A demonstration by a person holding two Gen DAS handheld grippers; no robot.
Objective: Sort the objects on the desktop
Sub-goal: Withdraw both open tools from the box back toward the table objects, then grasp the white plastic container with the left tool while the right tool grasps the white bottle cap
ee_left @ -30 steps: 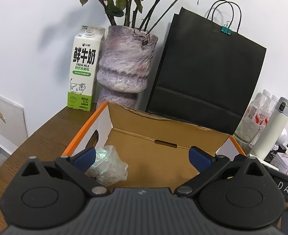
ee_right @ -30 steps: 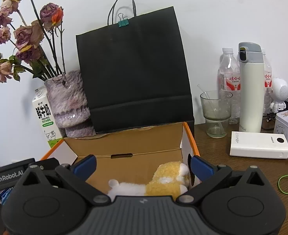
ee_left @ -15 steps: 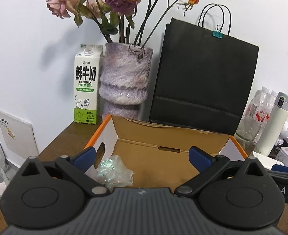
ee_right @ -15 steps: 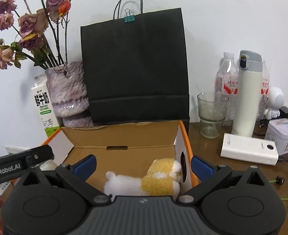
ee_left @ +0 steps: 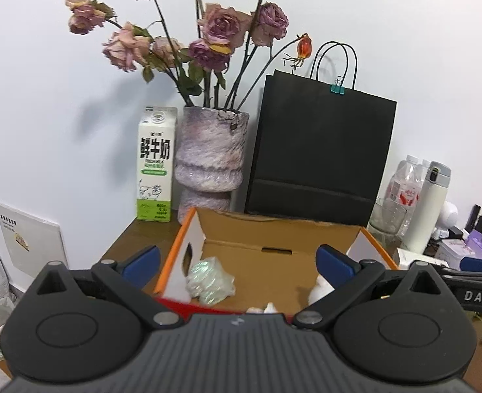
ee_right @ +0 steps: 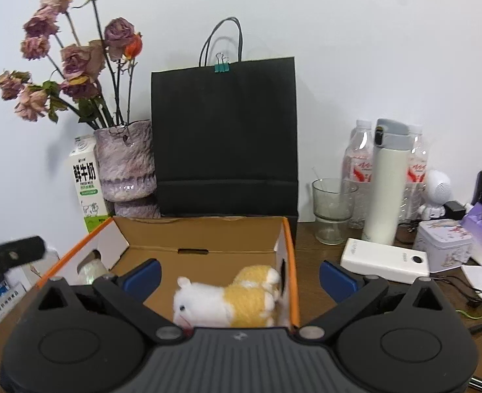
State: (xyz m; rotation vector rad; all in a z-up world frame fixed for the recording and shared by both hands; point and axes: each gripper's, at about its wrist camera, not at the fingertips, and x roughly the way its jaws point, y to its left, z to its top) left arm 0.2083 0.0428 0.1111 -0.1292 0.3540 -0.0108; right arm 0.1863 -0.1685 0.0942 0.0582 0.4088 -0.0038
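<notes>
An open cardboard box [ee_left: 273, 234] with orange edges stands on the brown desk; it also shows in the right wrist view [ee_right: 208, 234]. Inside lie a crumpled iridescent plastic wrap [ee_left: 209, 281] at the left and a white and yellow plush toy [ee_right: 227, 301] at the right. My left gripper [ee_left: 239, 260] is open and empty, held above the box's near side. My right gripper [ee_right: 239, 270] is open and empty, above the box's right near corner, over the plush toy.
Behind the box stand a milk carton [ee_left: 154, 167], a purple vase with dried roses [ee_left: 209, 160] and a black paper bag [ee_right: 224, 137]. To the right are a glass [ee_right: 330, 209], a white flask [ee_right: 386, 180], water bottles, a white power bank [ee_right: 384, 260] and a tin [ee_right: 445, 245].
Both grippers have drawn back and up from the box, so more of the wall and flowers shows. The wrap and the plush toy stay in the box.
</notes>
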